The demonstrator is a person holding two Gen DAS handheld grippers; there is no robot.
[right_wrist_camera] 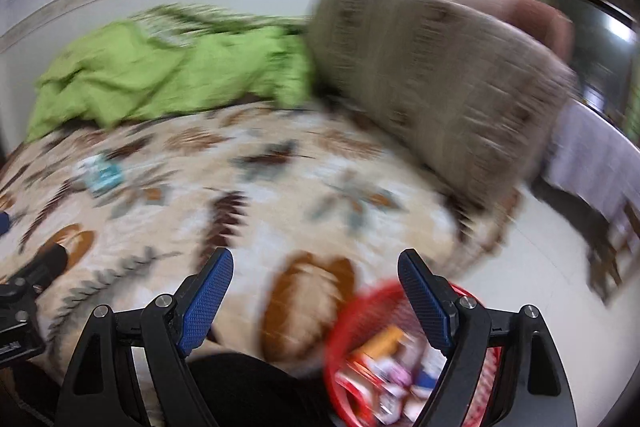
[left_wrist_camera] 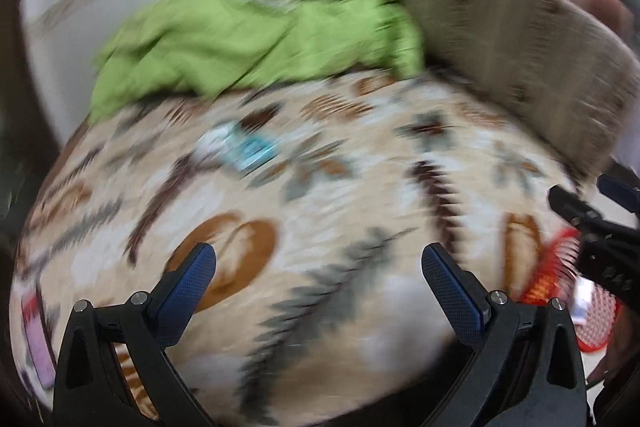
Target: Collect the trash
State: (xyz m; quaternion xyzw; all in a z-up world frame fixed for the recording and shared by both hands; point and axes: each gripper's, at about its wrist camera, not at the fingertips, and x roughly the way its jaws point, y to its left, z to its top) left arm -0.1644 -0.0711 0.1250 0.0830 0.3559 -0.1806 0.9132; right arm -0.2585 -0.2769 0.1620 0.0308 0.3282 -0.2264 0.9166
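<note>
Trash: blue wrapper [left_wrist_camera: 244,151] lies far across bed [left_wrist_camera: 360,187]; both grippers [left_wrist_camera: 318,291] [right_wrist_camera: 314,299] gape, empty; reach left, pinch flat, return to basket [right_wrist_camera: 360,311].

Left gripper [left_wrist_camera: 319,261] spread wide, blue pads [left_wrist_camera: 188,291] apart, nothing between them. Right gripper [right_wrist_camera: 315,267] likewise gaping and empty-fingered.
</note>
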